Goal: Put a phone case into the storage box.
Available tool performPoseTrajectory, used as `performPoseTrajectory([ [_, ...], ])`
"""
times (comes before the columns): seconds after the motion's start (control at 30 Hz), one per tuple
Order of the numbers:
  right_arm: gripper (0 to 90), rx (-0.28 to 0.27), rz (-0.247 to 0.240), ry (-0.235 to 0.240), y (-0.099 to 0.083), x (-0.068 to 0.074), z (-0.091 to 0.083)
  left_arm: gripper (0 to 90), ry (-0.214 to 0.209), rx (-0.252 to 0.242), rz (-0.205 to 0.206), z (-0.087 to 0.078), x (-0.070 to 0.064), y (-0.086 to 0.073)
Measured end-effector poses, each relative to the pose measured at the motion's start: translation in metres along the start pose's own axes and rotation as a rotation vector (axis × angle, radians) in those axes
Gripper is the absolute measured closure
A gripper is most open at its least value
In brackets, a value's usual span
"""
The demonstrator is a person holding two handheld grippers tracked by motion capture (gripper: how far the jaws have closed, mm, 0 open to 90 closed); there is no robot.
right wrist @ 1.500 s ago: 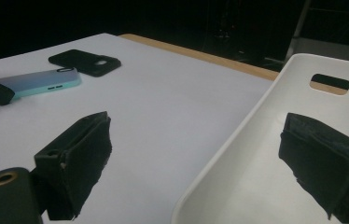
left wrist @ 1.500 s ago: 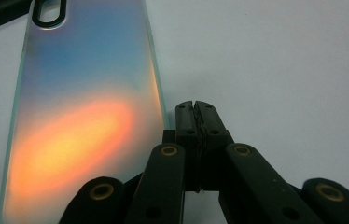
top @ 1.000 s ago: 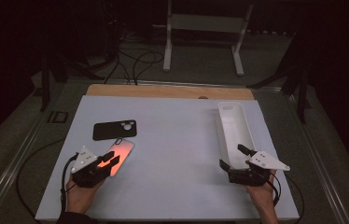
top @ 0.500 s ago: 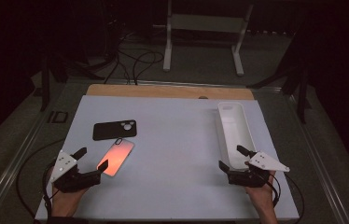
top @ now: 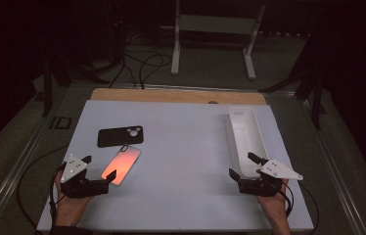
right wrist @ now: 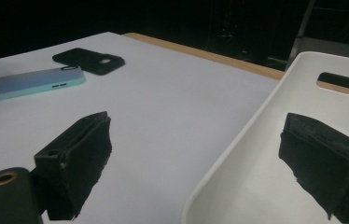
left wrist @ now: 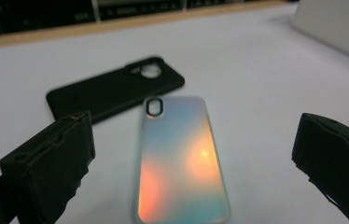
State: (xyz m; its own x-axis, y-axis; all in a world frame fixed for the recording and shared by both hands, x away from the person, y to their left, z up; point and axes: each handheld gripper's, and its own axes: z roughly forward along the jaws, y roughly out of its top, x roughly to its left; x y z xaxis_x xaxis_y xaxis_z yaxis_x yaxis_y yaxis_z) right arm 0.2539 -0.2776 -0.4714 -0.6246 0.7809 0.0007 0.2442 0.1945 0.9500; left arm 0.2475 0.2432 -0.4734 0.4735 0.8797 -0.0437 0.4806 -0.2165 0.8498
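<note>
The left gripper (top: 98,172) is resting at the near left of the white table (top: 186,147) with its jaws spread wide and grasping nothing, pointing at the iridescent phone case (left wrist: 182,161), which is lying flat just ahead of them beside the black phone case (left wrist: 112,91). The right gripper (top: 243,165) is likewise standing released, its jaws straddling the near rim of the white tray (top: 245,132).

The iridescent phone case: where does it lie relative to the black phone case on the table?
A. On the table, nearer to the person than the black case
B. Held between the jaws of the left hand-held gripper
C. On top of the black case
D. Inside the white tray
A: the iridescent phone case lies flat on the table, just in front of the black phone case, and the left hand-held gripper stands open near it.
</note>
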Motion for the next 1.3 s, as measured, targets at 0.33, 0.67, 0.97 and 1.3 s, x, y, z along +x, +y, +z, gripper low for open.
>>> performPoseTrajectory([
  [0.33, 9.0, -0.001, 0.0, -0.006, 0.001, -0.001, 0.0, 0.0, 0.025, 0.239, 0.035, 0.039, 0.002, 0.004],
  [0.67, 9.0, -0.002, 0.001, -0.008, 0.001, -0.002, 0.0, 1.5, 0.015, 0.395, 0.042, 0.064, 0.0, 0.004],
  [0.97, 9.0, -0.004, 0.003, -0.014, 0.001, -0.003, -0.001, 10.3, 0.051, 0.443, 0.06, 0.073, -0.004, 0.003],
  [1.3, 9.1, -0.003, 0.002, -0.016, 0.002, -0.003, -0.001, 12.3, 0.03, 0.51, 0.014, 0.08, 0.0, 0.004],
])
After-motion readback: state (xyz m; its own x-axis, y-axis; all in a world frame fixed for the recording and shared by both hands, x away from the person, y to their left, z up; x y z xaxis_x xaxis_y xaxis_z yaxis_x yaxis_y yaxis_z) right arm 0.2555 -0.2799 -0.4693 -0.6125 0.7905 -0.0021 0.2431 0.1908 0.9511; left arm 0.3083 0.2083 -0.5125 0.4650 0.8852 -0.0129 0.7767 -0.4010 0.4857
